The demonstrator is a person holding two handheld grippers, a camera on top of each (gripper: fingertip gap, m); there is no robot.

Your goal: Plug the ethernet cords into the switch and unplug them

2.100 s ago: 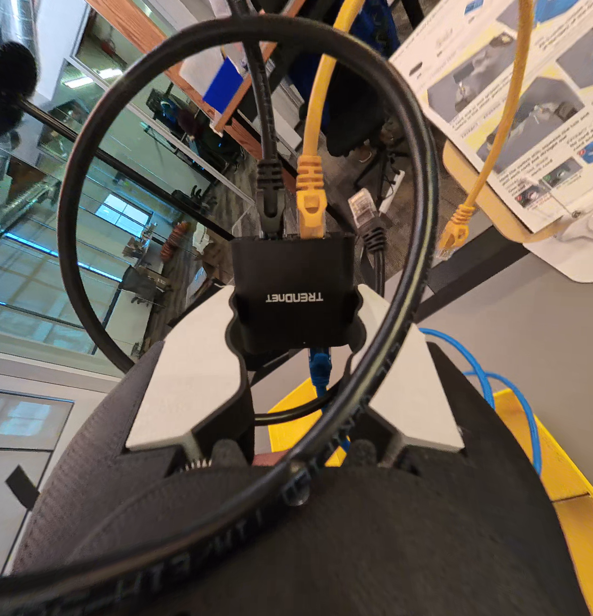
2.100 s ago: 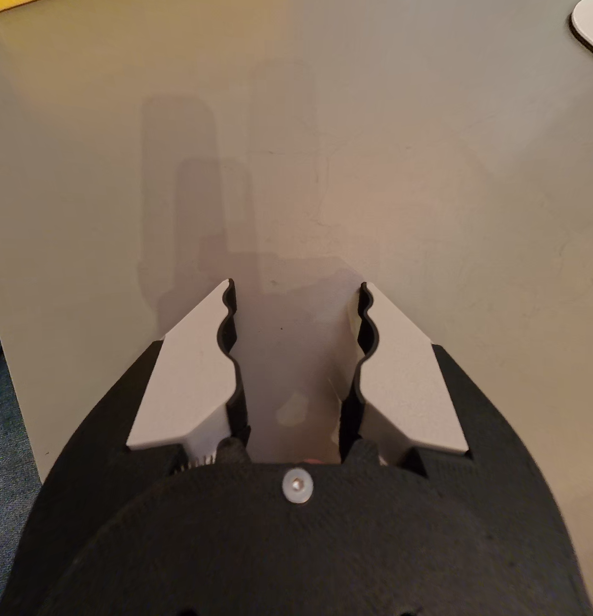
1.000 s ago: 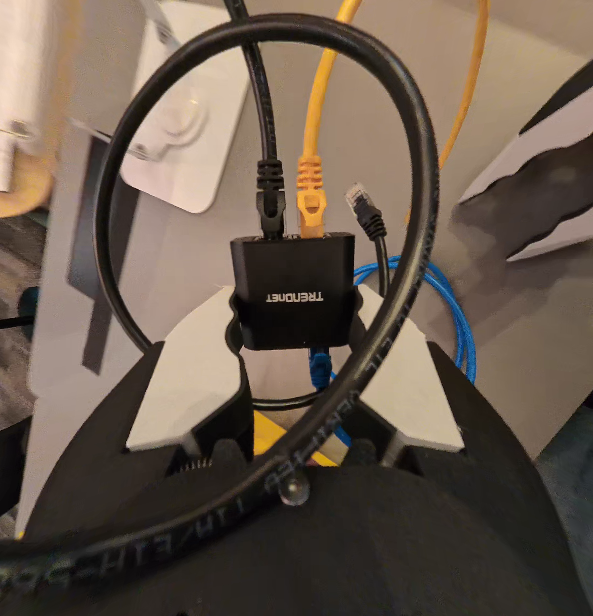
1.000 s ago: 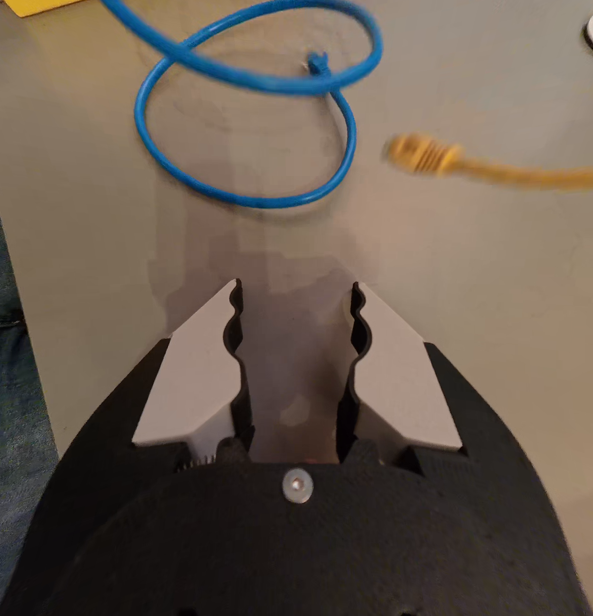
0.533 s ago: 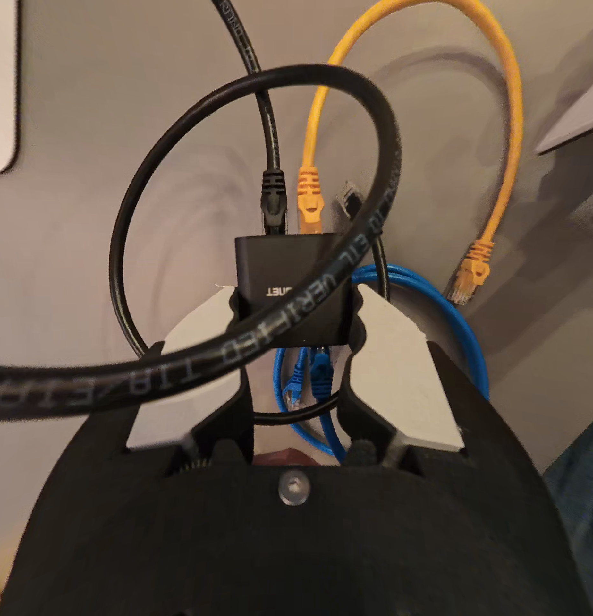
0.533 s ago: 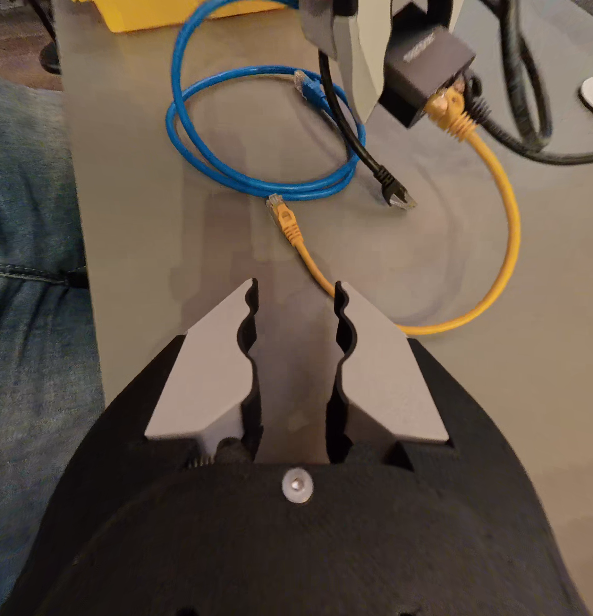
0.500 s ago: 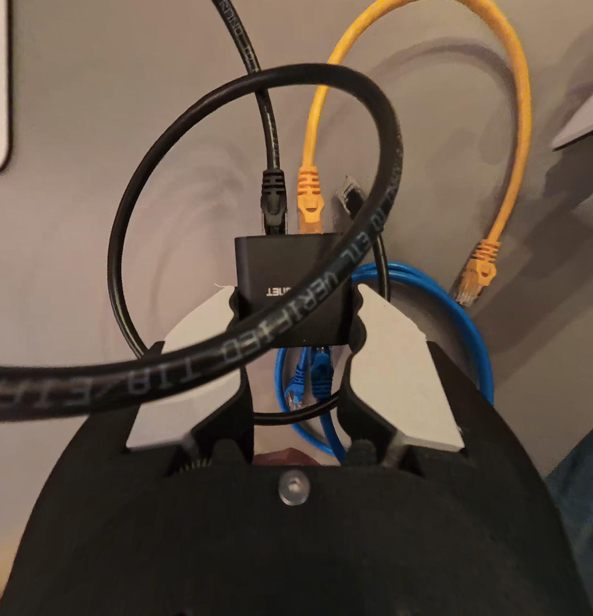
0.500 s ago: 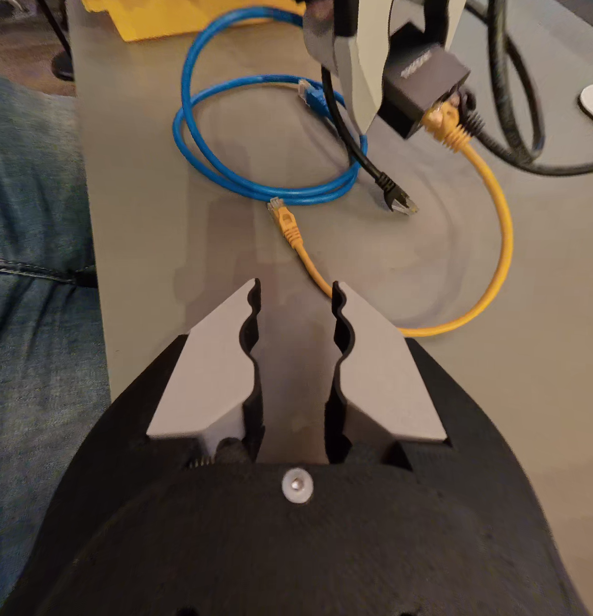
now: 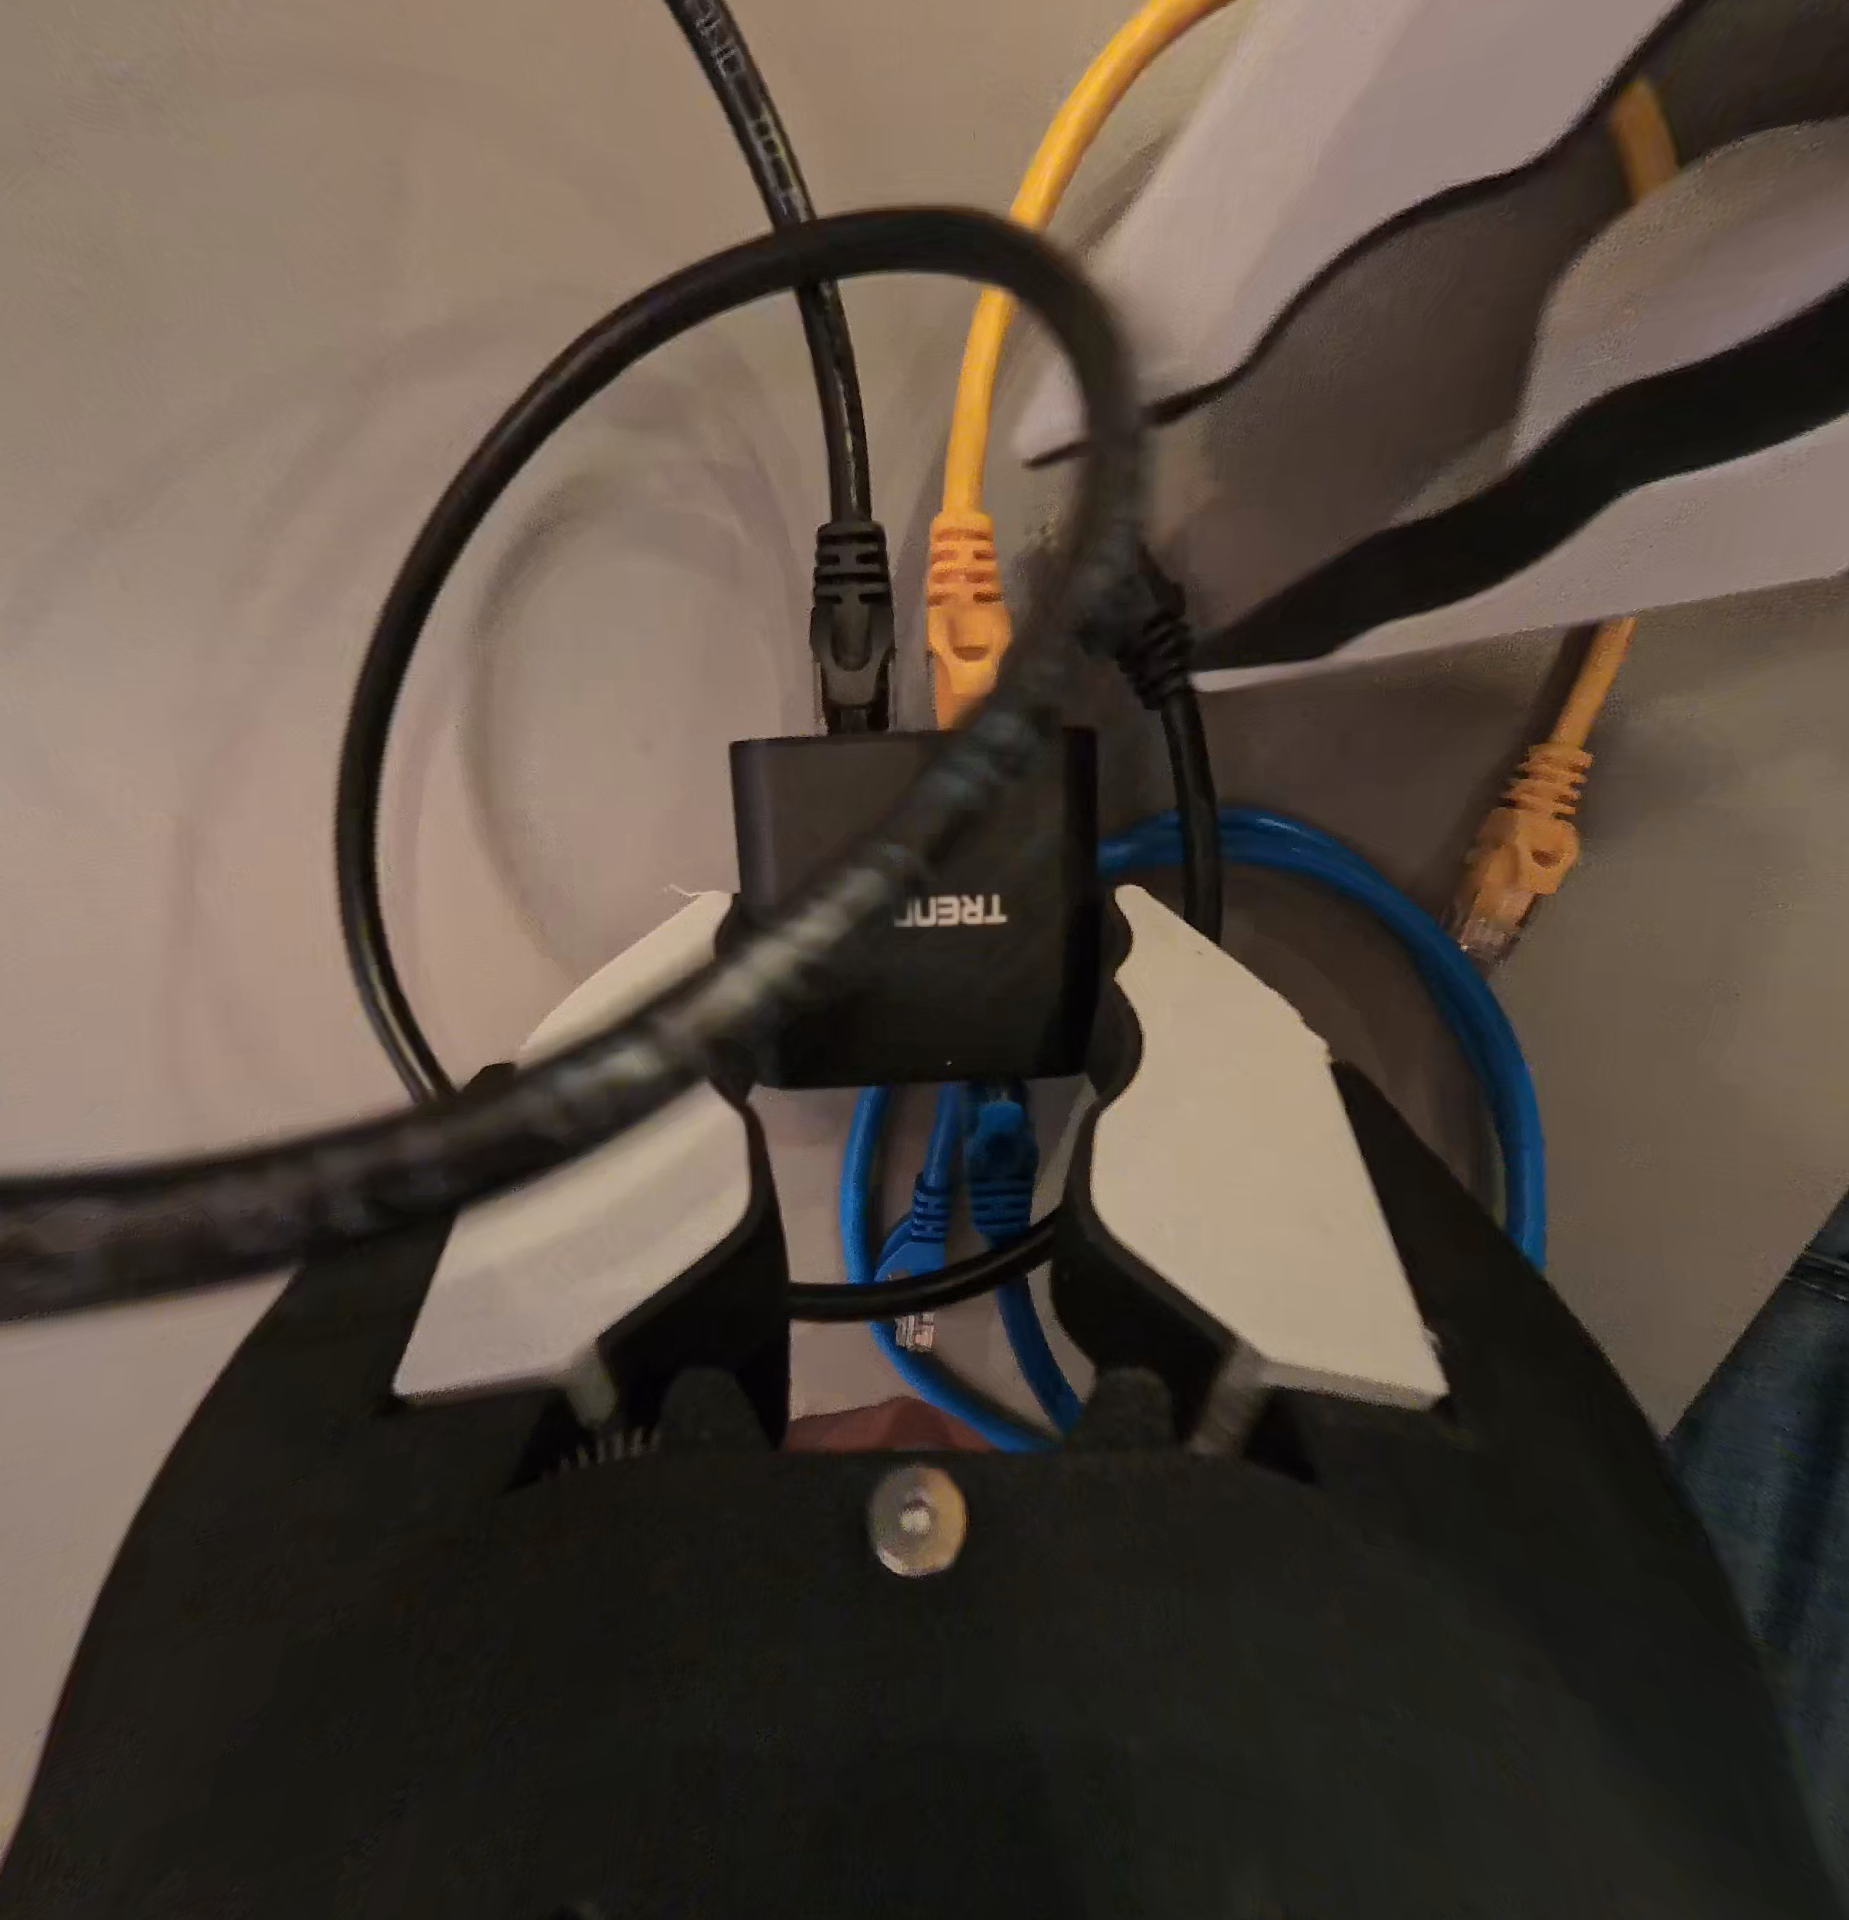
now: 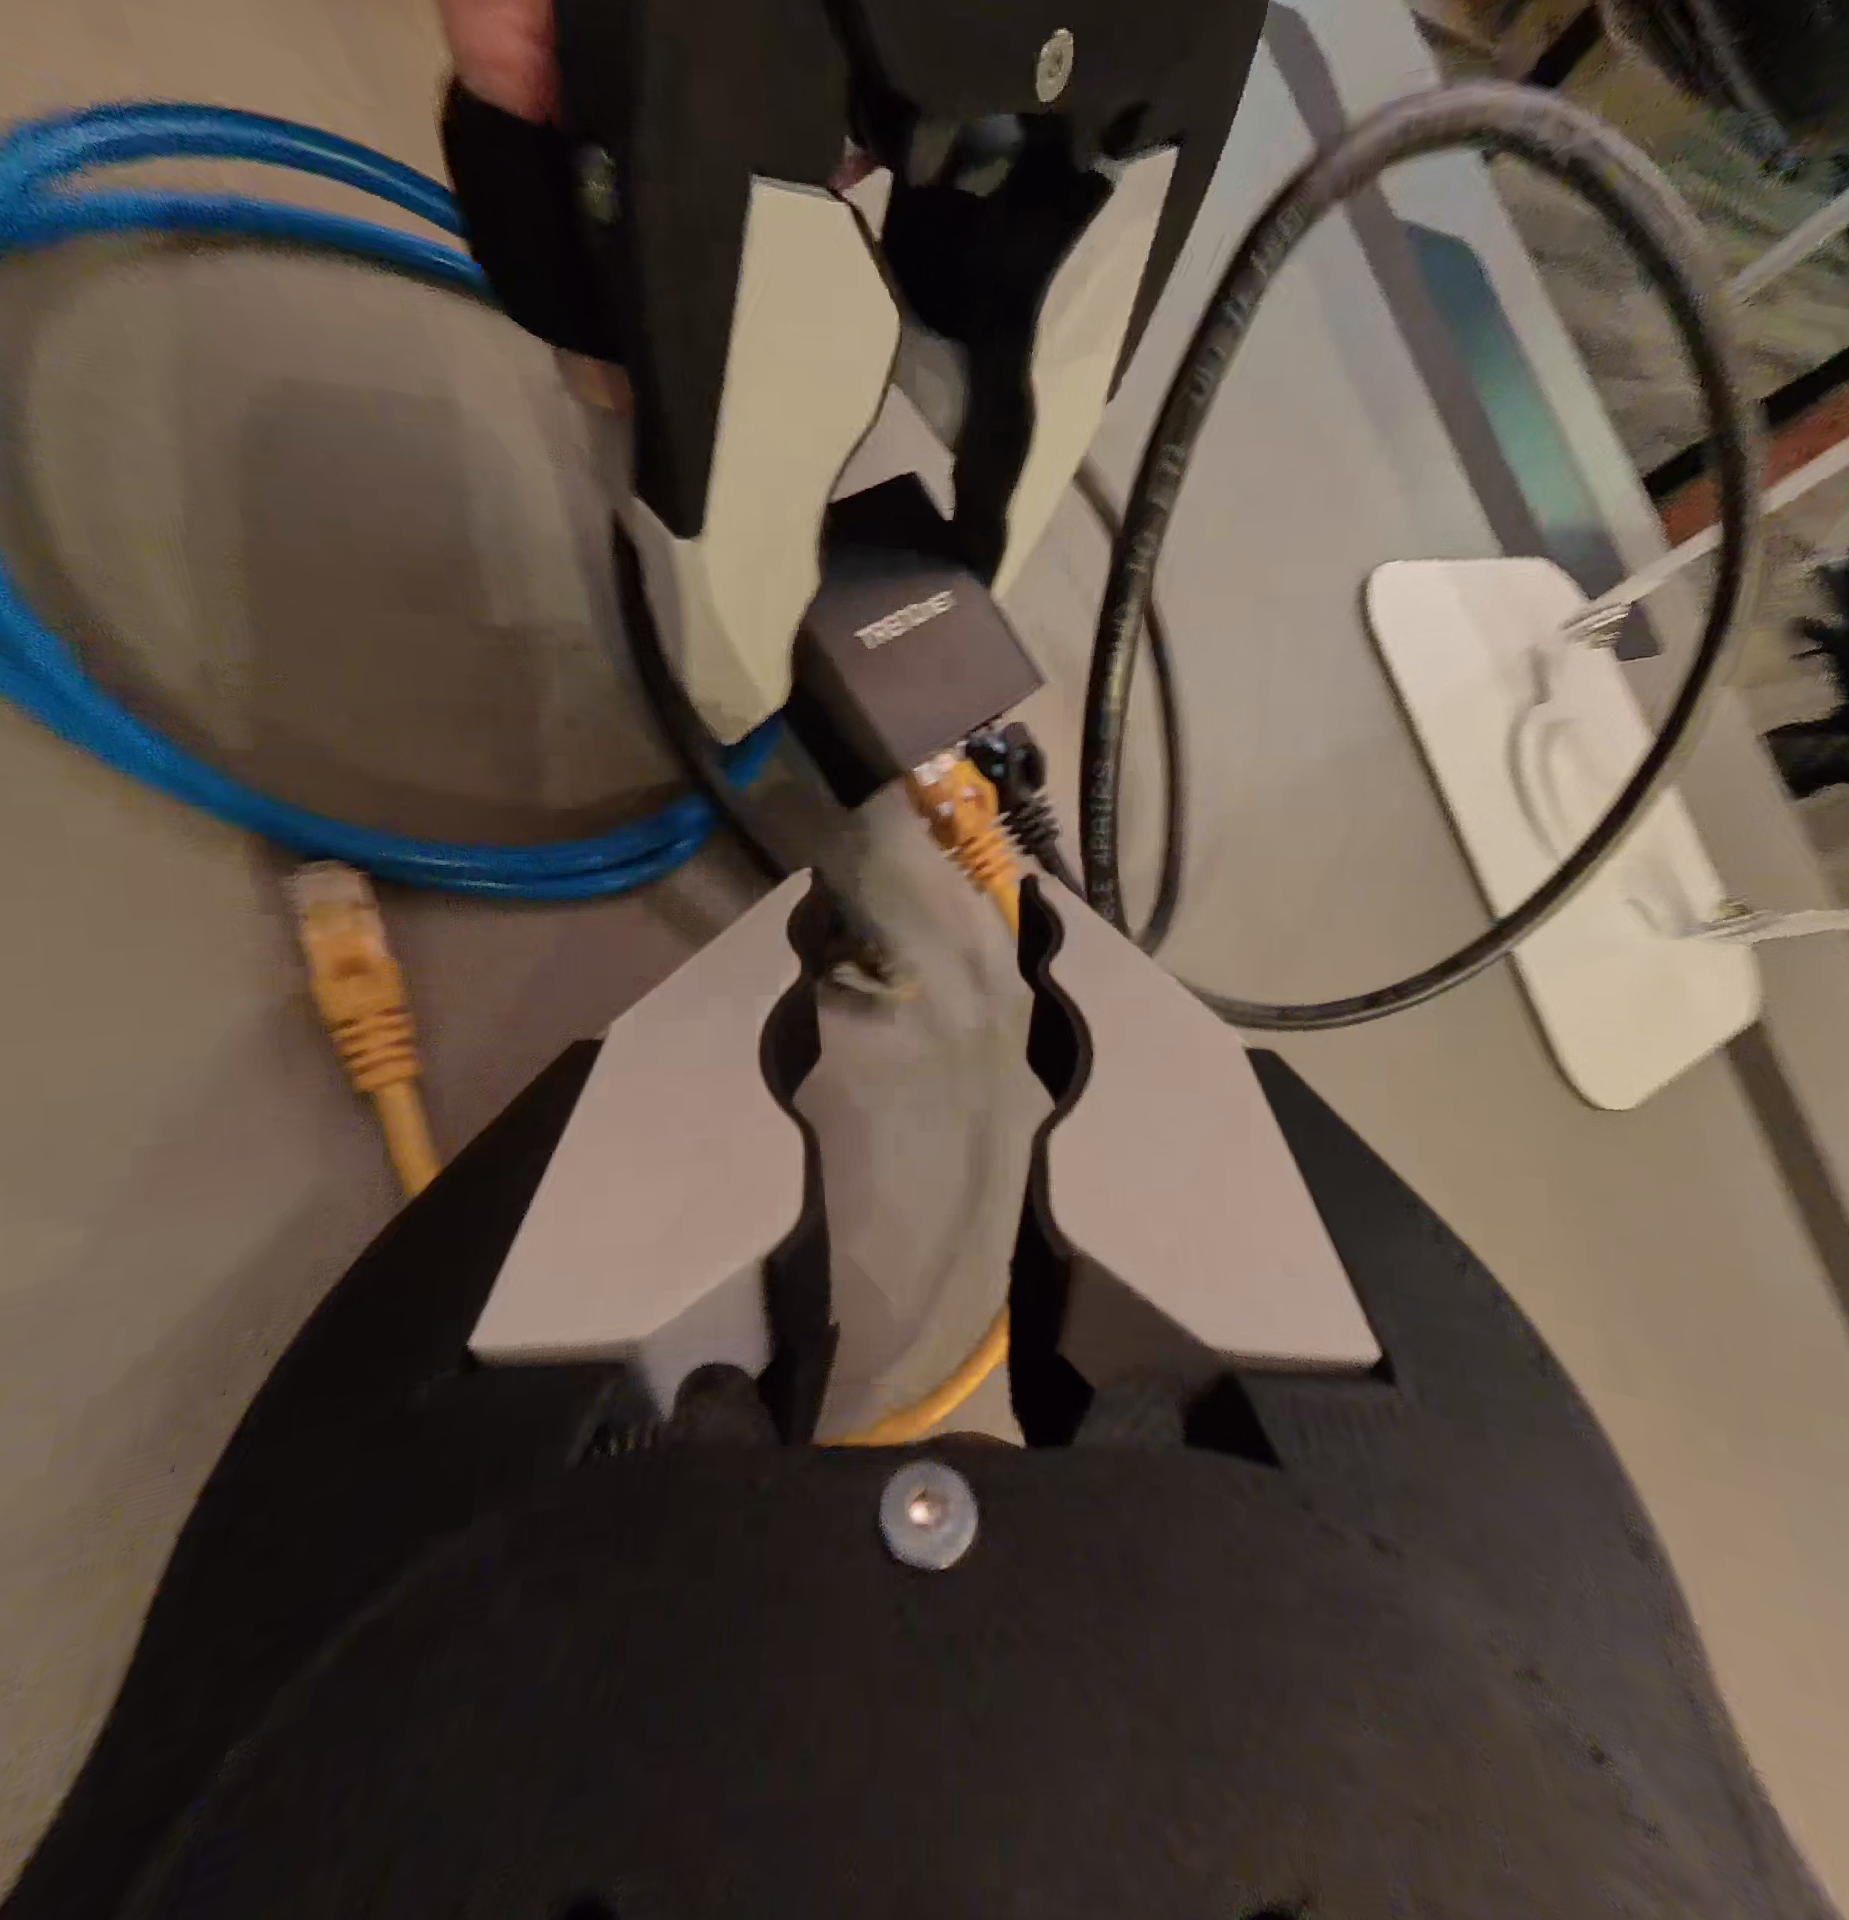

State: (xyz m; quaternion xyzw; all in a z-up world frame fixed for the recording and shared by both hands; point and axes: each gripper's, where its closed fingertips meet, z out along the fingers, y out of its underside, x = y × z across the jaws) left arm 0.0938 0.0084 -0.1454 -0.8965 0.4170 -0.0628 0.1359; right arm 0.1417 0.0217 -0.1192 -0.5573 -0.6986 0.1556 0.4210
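Note:
My left gripper (image 9: 915, 904) is shut on the small black switch (image 9: 899, 831) and holds it above the grey table. A black cord's plug (image 9: 852, 634) and a yellow cord's plug (image 9: 964, 623) sit in the switch's ports. A second black plug (image 9: 1148, 644) hangs loose beside them. My right gripper (image 10: 920, 914) is open, its tips just in front of the switch (image 10: 915, 665). The loose black plug (image 10: 847, 945), blurred, lies between its tips, and the yellow cord (image 10: 967, 831) runs between its fingers. The right gripper's fingers (image 9: 1315, 208) show at the upper right of the left wrist view.
A coiled blue cord (image 10: 276, 790) lies on the table to the left, with the yellow cord's free plug (image 10: 348, 966) beside it. A thick black cable loop (image 10: 1419, 520) hangs to the right. A white flat stand (image 10: 1554, 821) sits near the table's right edge. My right fingertips sit around 6 cm from my left ones.
My right gripper has moved forward up to the switch, so the loose black plug now sits between its tips. My left gripper still holds the switch, almost in the same place.

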